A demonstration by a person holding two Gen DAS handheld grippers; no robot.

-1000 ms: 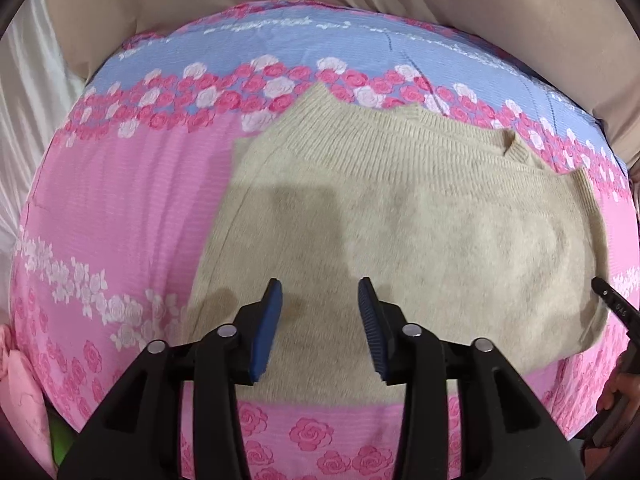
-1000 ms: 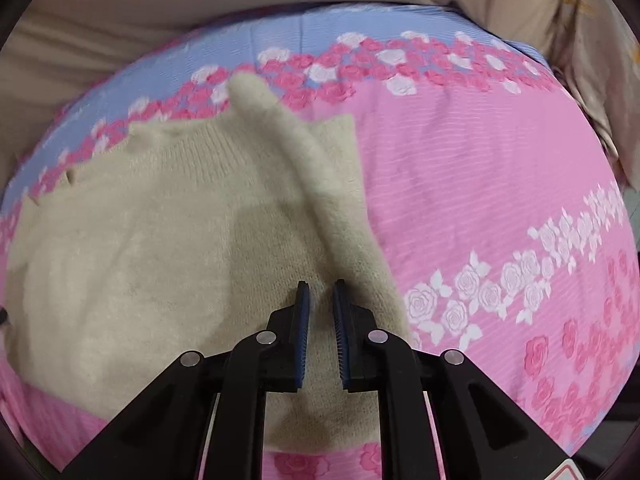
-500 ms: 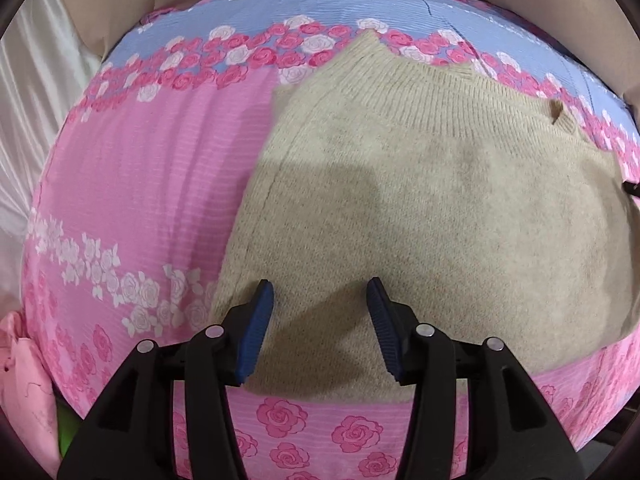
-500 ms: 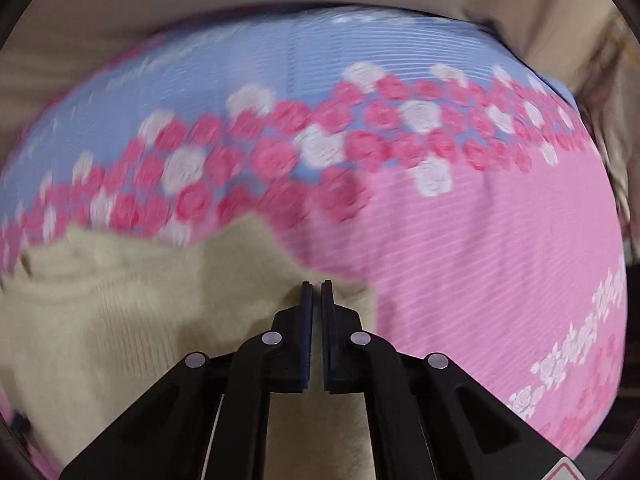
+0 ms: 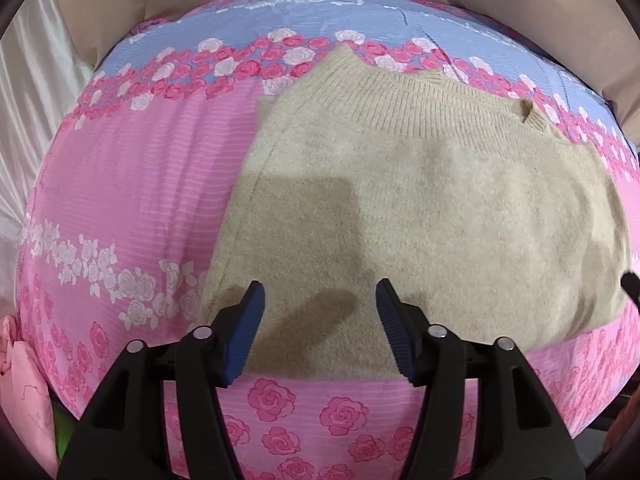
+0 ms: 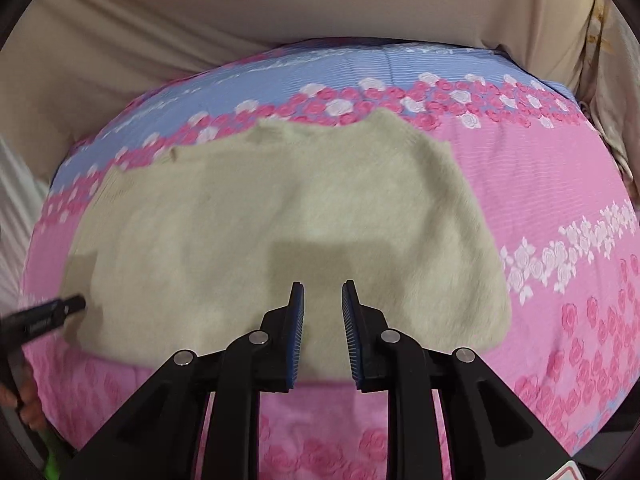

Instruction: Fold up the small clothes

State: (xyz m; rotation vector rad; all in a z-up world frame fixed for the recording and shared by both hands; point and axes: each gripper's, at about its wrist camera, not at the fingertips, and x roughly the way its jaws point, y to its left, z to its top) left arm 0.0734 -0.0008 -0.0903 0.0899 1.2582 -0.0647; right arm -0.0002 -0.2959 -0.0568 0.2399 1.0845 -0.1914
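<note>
The left claw [image 5: 319, 322] hangs over the near edge of a beige knit sweater [image 5: 420, 216], its blue pads [image 5: 244, 332] far apart and spreading wider, with nothing gripped between them. The right claw [image 6: 322, 330] is narrower but also opening, empty, above the same near edge of the sweater [image 6: 280, 220]. The sweater lies flat, folded into a compact block, with its ribbed band toward the far side. It rests on a pink and blue bedsheet [image 5: 120, 184] printed with roses. Beyond the sheet hangs beige cloth [image 6: 280, 12]. A pink garment [image 5: 24, 384] sits at the left edge.
</note>
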